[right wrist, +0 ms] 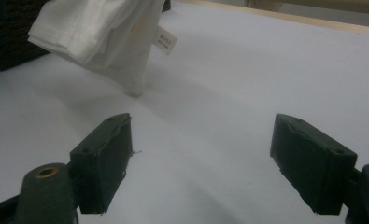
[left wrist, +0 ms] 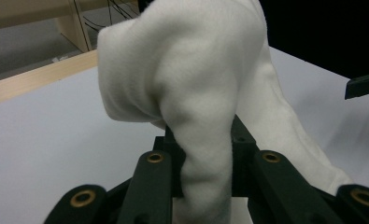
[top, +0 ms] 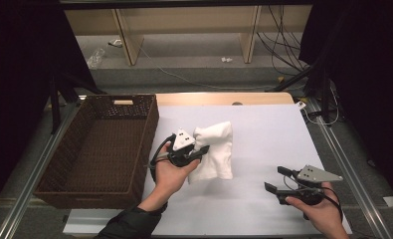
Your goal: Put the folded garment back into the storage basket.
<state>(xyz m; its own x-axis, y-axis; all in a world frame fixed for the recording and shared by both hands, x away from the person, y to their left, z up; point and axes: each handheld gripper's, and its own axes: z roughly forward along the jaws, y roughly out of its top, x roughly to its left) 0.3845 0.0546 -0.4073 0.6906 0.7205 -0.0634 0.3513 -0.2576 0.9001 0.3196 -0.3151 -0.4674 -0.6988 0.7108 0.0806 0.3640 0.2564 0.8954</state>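
A folded white cloth (top: 215, 149) hangs lifted over the middle of the white table cover, one lower corner still near the surface. My left gripper (top: 200, 151) is shut on the cloth's left side; in the left gripper view the white cloth (left wrist: 196, 93) bulges up from between the black jaws. The right gripper view shows the cloth (right wrist: 102, 37) with a small label (right wrist: 165, 40) hanging off it. My right gripper (top: 277, 179) is held low over the table's front right, open, with nothing between its fingers (right wrist: 102, 163).
A dark wicker basket (top: 84, 149) stands at the table's left, right beside the left hand. The white cover (top: 273, 134) spreads over the table to the right and front. A wooden table edge (top: 224, 98) runs along the back. Cables lie on the floor beyond.
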